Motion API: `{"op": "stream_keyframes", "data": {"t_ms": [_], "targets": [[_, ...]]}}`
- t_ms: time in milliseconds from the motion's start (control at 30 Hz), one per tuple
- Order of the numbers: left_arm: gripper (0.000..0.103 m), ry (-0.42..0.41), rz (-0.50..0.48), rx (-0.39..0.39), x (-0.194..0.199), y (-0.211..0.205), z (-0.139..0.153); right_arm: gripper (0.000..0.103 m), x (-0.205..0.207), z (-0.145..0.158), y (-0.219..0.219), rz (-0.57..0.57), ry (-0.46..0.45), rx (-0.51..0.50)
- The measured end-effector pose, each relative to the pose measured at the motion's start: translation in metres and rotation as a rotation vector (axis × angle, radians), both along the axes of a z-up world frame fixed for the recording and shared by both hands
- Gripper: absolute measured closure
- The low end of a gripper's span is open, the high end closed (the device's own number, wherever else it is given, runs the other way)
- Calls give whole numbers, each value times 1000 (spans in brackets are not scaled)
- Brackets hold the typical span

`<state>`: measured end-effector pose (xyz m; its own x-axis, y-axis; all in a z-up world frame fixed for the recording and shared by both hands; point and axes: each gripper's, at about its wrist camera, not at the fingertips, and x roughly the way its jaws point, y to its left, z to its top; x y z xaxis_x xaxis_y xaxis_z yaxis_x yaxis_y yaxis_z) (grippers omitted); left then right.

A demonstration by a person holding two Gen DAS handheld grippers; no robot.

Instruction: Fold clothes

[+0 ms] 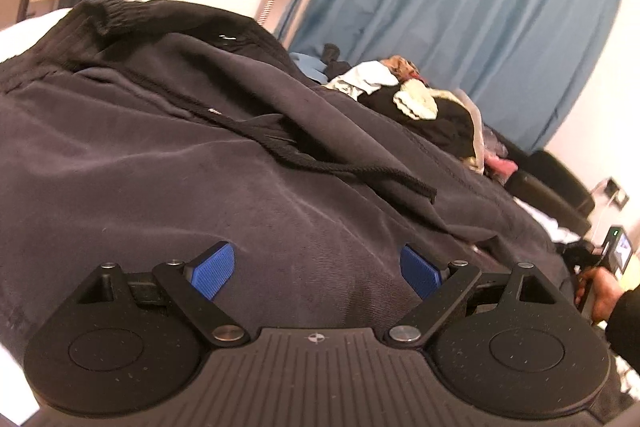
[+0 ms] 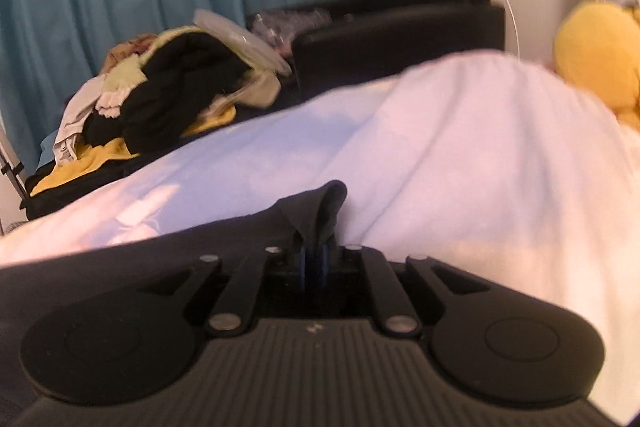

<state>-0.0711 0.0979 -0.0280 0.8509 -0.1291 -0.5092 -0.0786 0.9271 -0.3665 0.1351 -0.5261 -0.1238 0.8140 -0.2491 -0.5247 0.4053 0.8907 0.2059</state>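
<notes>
Covering the bed (image 2: 460, 131), a white sheet fills the right of the right wrist view — blue curtains (image 1: 460, 7) hang behind, a black armchair (image 2: 400, 35) upper right. No writing is readable. The dark grey hoodie (image 1: 180, 155) lies spread mid-frame, drawcord (image 1: 352, 171) loose. Left gripper (image 1: 316, 269) fingers stand spread above it; right gripper (image 2: 316, 263) fingers pinch a fold of its fabric.

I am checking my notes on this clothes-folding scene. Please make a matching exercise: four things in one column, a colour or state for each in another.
1. left hand-held gripper
2. right hand-held gripper
3. long pleated curtain
4. round plush toy

A. yellow
B. open, nothing between the pads
C. blue
D. shut on dark grey hoodie fabric

Pairs: 1-B, 2-D, 3-C, 4-A
</notes>
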Motion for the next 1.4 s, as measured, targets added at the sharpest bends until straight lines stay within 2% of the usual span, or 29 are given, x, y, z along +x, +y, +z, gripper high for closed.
{"op": "stream_keyframes", "data": {"t_ms": [67,100,133,200,233,333,500,633,733,767,833,933,1000,1033,1133,1233,1400], "targets": [[11,-6,-13,22,1,-1,-1,91,-7,2,-2,0,-28,20],[11,-7,-16,23,0,0,-1,85,-9,6,-4,-2,-33,34],[11,-7,-19,21,0,0,-1,70,-14,12,-3,-6,-29,41],[11,-12,-24,6,-4,2,1,50,-27,26,1,-11,-30,48],[11,-18,-25,1,-7,3,3,44,-36,34,7,-8,-49,46],[11,-40,-24,-2,-16,5,10,44,-72,54,30,-3,-87,37],[11,-89,-14,13,-30,10,22,44,-133,84,92,69,-134,84],[11,-117,7,46,-40,11,32,44,-187,100,158,172,-167,215],[11,-124,20,52,-48,13,37,44,-232,98,206,245,-161,346],[11,-117,23,61,-50,13,38,44,-243,96,220,264,-154,359],[11,-104,29,86,-55,13,39,43,-260,89,249,301,-115,342],[11,-92,52,100,-61,19,45,44,-263,84,285,417,-21,239],[11,-84,75,107,-61,25,52,44,-262,81,301,452,2,161],[11,-73,94,127,-55,29,57,44,-262,80,309,465,11,121],[11,-35,159,267,-28,39,74,40,-256,71,317,470,30,90],[13,-48,224,392,9,55,82,40,-244,54,317,494,59,125],[24,-18,214,560,76,98,72,36,-226,29,316,516,54,154]]}}
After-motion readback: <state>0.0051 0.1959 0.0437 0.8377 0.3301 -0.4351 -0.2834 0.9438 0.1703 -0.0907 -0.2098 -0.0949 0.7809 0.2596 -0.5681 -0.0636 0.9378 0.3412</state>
